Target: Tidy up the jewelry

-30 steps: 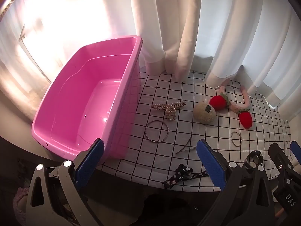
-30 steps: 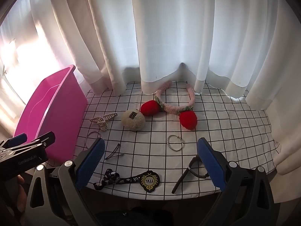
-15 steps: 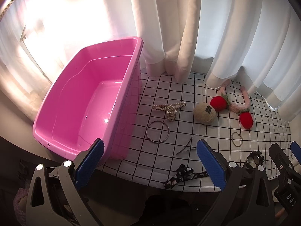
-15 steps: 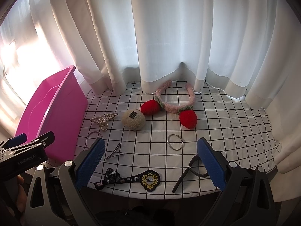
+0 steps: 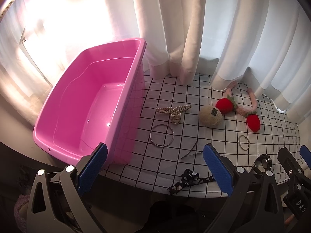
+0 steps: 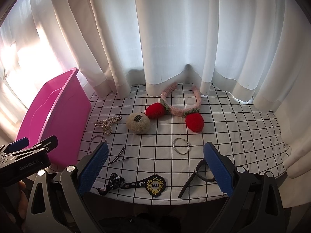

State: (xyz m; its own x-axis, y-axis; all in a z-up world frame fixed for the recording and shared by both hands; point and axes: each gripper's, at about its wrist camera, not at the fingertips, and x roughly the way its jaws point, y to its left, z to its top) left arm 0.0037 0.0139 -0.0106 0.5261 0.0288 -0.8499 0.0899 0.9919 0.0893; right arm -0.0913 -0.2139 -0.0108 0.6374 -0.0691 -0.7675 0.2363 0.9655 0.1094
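An empty pink bin (image 5: 81, 104) (image 6: 52, 116) stands at the table's left. Spread over the checked cloth are a pearl hair claw (image 5: 174, 111) (image 6: 107, 123), a large silver bangle (image 5: 161, 135), a small silver ring bangle (image 6: 181, 145) (image 5: 244, 142), a beige fuzzy scrunchie (image 6: 138, 123), a pink headband with red strawberries (image 6: 180, 109), a thin hairpin (image 6: 118, 157), a black ribbon with a badge (image 6: 136, 184) and a black clip (image 6: 194, 178). My left gripper (image 5: 154, 168) hovers open at the front edge near the bin. My right gripper (image 6: 155, 167) hovers open above the front edge.
White curtains (image 6: 175, 38) hang right behind the table and brush its back edge. The checked cloth (image 6: 233, 132) shows bare squares on the right side. The left gripper's body (image 6: 25, 155) shows at the left of the right wrist view.
Both views have barely shifted; the grippers drift very slightly. No object has moved.
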